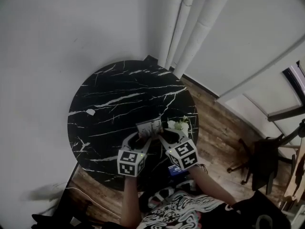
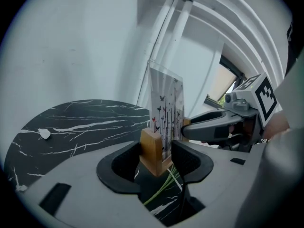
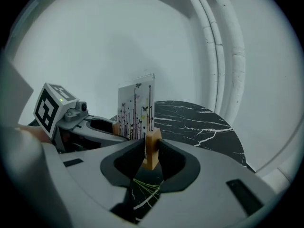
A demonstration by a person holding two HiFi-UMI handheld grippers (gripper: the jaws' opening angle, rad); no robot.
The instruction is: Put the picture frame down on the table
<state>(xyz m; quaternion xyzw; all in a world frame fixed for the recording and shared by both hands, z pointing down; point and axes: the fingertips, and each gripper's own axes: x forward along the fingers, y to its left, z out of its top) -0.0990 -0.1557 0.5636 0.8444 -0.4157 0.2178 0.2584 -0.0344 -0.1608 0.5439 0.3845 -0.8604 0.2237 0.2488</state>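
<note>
The picture frame (image 1: 149, 127) is a clear upright panel printed with butterflies and stems (image 2: 166, 109), with a wooden block foot at each end. My left gripper (image 1: 139, 138) is shut on one wooden block (image 2: 152, 148). My right gripper (image 1: 164, 137) is shut on the other block (image 3: 152, 146). Both hold the frame upright over the near right part of the round black marble table (image 1: 114, 99). The frame seems to hang just above the tabletop. In the left gripper view, the right gripper (image 2: 209, 127) shows beyond the panel; the left gripper (image 3: 102, 127) shows likewise in the right gripper view.
White flowers (image 1: 178, 124) lie on the table just right of the frame, their green stems (image 2: 164, 184) running under it. A small white scrap (image 1: 90, 111) lies at the table's left. White pipes (image 1: 190, 23) stand behind the table. A dark chair (image 1: 267, 161) stands on the wooden floor at right.
</note>
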